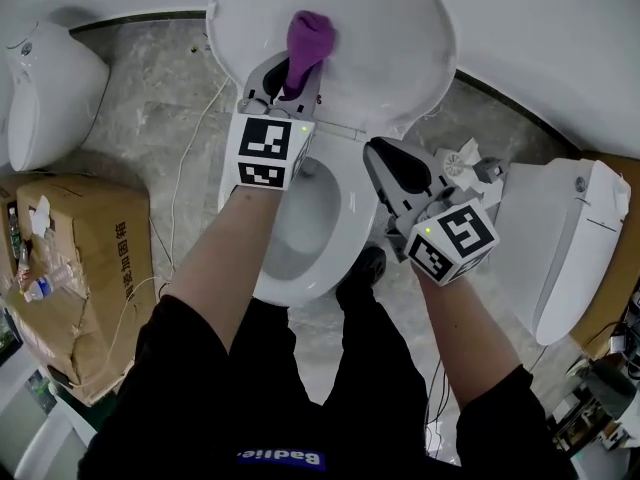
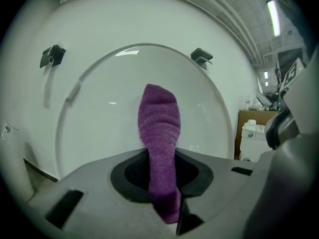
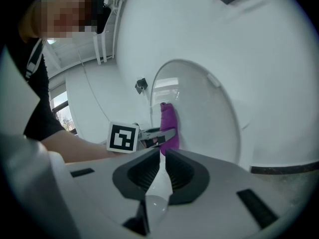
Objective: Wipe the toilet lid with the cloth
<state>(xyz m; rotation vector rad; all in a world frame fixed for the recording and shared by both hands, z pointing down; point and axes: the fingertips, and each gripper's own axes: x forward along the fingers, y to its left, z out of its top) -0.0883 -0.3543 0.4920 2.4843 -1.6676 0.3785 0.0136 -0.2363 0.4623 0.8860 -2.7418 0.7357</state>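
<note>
The toilet lid (image 1: 400,38) stands raised above the bowl (image 1: 345,230). A purple cloth (image 1: 308,40) lies against the lid's inner face, upper middle. My left gripper (image 1: 290,83) is shut on the cloth's lower end. In the left gripper view the cloth (image 2: 159,128) runs up from between the jaws onto the lid (image 2: 99,123). My right gripper (image 1: 378,153) hangs to the right of the bowl near the lid hinge, shut, with nothing seen held. The right gripper view looks past its closed jaws (image 3: 160,171) at the cloth (image 3: 168,123) and lid (image 3: 204,118).
A second toilet (image 1: 50,88) stands at the left and a white toilet body (image 1: 570,238) at the right. A cardboard box (image 1: 80,268) with bottles sits at lower left. A cable (image 1: 185,158) trails over the tiled floor. A shoe (image 1: 365,265) rests by the bowl.
</note>
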